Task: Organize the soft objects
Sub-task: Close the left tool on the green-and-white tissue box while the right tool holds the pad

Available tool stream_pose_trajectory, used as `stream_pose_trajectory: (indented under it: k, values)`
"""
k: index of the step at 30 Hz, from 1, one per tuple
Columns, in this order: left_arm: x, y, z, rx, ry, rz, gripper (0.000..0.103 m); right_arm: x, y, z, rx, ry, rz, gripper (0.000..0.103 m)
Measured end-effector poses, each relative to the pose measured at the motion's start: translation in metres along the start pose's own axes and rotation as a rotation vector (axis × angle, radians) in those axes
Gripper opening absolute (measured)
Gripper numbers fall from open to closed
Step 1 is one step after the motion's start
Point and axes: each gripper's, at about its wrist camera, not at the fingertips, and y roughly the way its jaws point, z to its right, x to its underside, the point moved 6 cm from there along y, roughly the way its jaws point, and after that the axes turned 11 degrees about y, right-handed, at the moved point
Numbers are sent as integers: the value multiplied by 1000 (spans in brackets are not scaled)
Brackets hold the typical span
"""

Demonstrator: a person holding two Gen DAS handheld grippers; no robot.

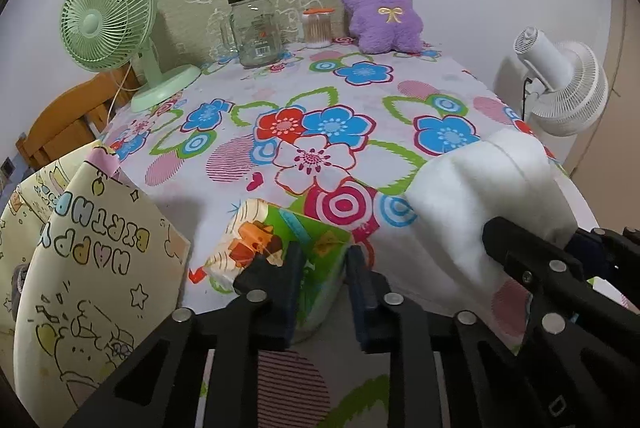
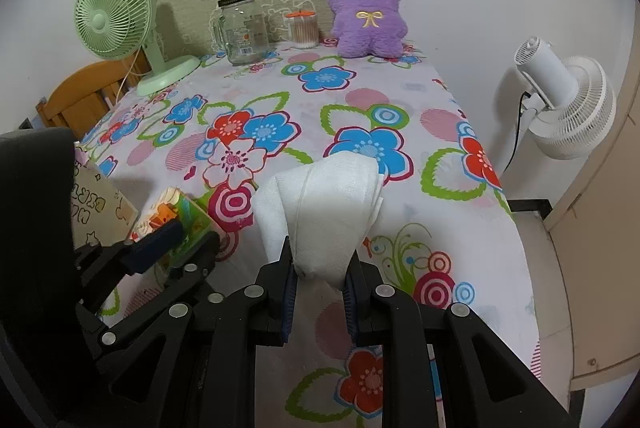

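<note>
Two tools, each closed on one soft thing at the bench's near edge.
Left tool (image 1: 320, 288) clamps one colourful tissue pack (image 1: 280, 240); right tool (image 2: 318, 286) pinches one white folded cloth (image 2: 320, 204). Behind: one purple plush (image 2: 366, 12), two fans, one jar (image 2: 242, 32).

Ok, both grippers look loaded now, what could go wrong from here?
1. The left gripper pinches the printed tissue pack only by its near end, so the soft pack may sag or slip out when lifted.
2. The right gripper clamps the white folded cloth at one end; the loose folds could open.
3. The two grippers are close together, and the birthday gift bag stands just left, so a swing might bump it.
</note>
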Motion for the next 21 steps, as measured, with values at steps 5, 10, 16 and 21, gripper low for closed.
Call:
stream_pose_trajectory:
  k: [5,10,16,21]
  values:
    - [3,-8,6,15,25,6,8,4,-5,5,13,6,1,23]
    - [6,-16,5,27,16,7,21,5,-10,3,16,0,7,23]
    - [8,-23,-4,-14,-15,19,71,5,-13,-4,11,-17,14,23]
    - [13,-13,-9,-16,-59,-15,82,5,-12,-8,9,-24,14,23]
